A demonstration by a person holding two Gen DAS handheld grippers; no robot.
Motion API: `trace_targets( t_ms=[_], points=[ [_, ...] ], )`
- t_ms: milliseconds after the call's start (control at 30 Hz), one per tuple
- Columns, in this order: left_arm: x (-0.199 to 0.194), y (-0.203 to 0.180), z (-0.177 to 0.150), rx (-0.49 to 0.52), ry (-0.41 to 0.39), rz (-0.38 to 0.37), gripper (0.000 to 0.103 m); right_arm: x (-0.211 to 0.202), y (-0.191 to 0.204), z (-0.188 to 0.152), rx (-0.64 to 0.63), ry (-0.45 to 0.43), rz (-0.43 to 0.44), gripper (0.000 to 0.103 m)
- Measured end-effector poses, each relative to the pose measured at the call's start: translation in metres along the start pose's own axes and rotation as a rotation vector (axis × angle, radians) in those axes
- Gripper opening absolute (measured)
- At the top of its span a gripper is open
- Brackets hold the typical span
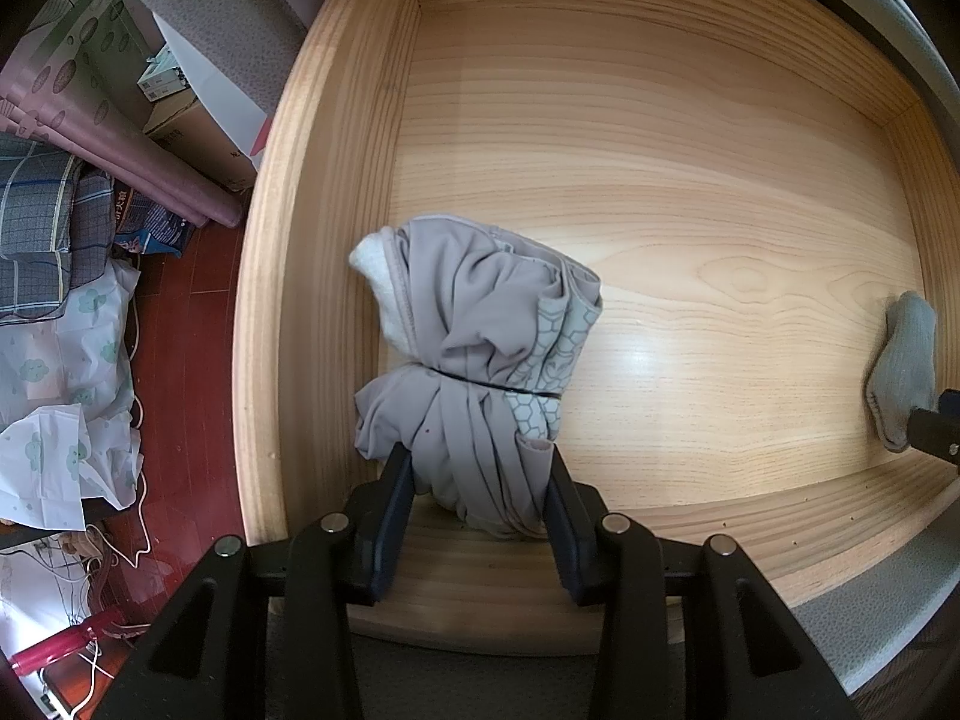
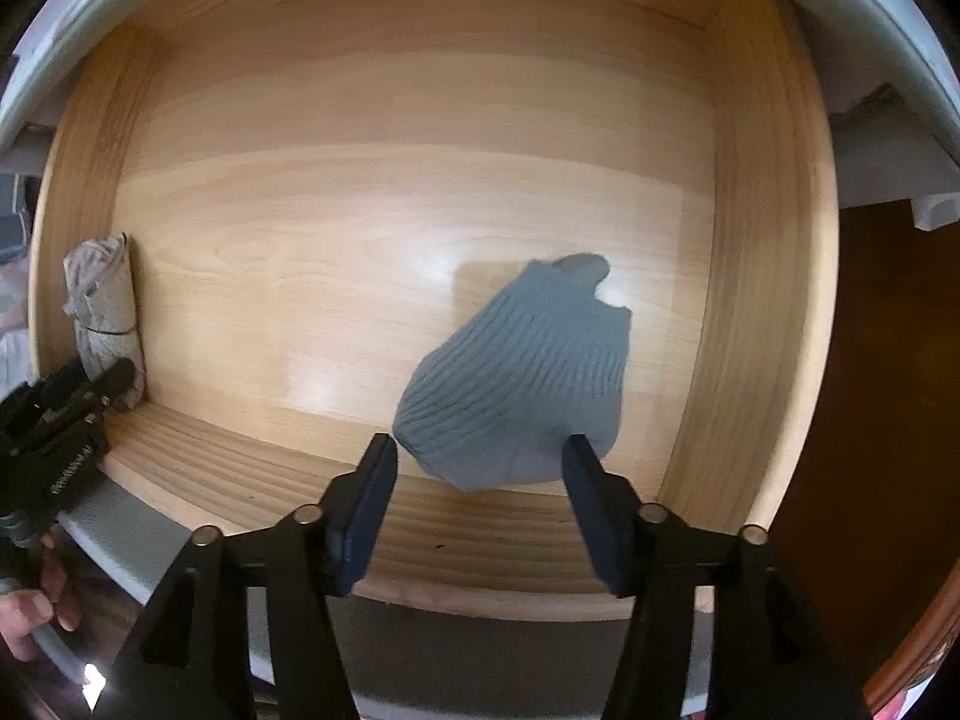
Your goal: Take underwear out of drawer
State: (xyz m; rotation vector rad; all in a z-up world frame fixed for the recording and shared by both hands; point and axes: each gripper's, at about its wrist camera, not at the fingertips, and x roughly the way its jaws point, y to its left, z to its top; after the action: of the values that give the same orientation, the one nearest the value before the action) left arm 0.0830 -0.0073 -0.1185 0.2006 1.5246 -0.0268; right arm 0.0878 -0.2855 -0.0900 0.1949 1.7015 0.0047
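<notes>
While left tool (image 1: pixel 480 474) grips underwear roll (image 1: pixel 474 354), right tool (image 2: pixel 480 468) stands open

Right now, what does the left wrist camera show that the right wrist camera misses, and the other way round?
Only the left view shows the red floor and cluttered bedding beside the drawer. Only the right view shows a hand holding the left gripper. Both show the wooden drawer, the tied underwear bundle and the grey-blue sock.
</notes>
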Motion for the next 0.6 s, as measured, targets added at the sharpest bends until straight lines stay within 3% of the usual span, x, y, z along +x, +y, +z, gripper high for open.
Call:
trace_targets(
  t_ms=[167, 333, 600],
  points=[
    [-0.002, 0.002, 0.001, -0.004, -0.001, 0.000, 0.042, -0.011, -0.012, 0.004, 0.101, -0.021, 0.020, 0.073],
    [-0.002, 0.002, 0.002, -0.002, -0.001, -0.001, 0.042, -0.003, -0.018, 0.011, 0.170, -0.018, 0.005, 0.075],
    [0.000, 0.001, 0.004, 0.004, 0.005, -0.014, 0.044, 0.027, -0.017, 0.021, 0.151, 0.019, -0.038, 0.077]
  ],
)
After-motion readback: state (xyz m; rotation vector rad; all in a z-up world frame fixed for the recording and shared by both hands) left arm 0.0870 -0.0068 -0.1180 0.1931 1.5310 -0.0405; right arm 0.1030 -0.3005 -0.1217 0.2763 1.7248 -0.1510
